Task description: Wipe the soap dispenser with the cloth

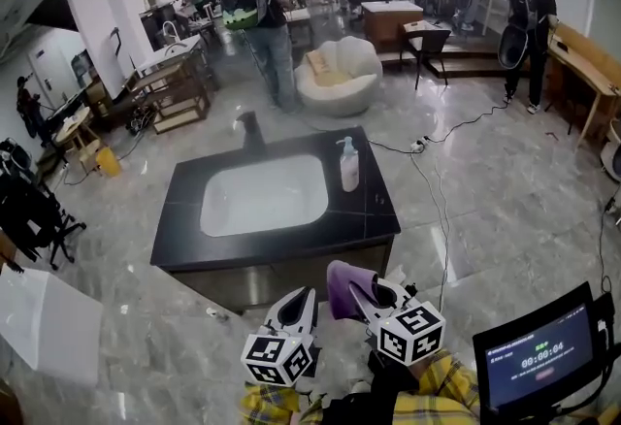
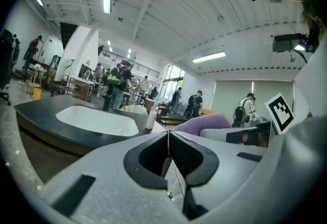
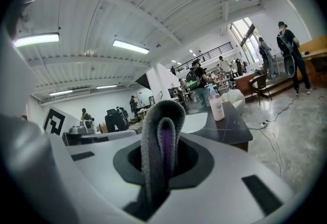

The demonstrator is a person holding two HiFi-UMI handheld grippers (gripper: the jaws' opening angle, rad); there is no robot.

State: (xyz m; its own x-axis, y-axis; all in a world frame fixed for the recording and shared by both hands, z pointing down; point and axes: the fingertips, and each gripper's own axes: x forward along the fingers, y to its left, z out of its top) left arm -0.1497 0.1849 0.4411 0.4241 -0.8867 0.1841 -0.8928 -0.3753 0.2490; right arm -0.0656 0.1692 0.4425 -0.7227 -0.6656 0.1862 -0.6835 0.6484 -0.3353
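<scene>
- My left gripper (image 2: 168,149): clenched. Its two ribbed pads meet along a thin line with nothing between them.
- My right gripper (image 3: 161,159): grasping the cloth (image 3: 153,136). The cloth is a folded purple-and-grey piece that stands up out of the jaws in a loop.
- In the head view both grippers sit side by side at 6 o'clock of the frame. They are short of the black counter (image 1: 374,210) and apart from it. The right gripper is at 3 o'clock of the left one.
- Soap dispenser (image 1: 348,166): a white pump bottle, upright on the counter top. It stands just beside the white sink basin (image 1: 264,195), at the basin's 3 o'clock. From my grippers it lies at about 12 o'clock, well apart. Neither the cloth nor a jaw touches it.
- Faucet (image 1: 252,132): dark, at the basin's 12 o'clock edge.
- A small screen (image 1: 543,355) stands at 3 o'clock of the right gripper.
- A cable (image 1: 437,210) runs over the floor at 3 o'clock of the counter.
- People stand well beyond the counter, from 11 to 2 o'clock.
</scene>
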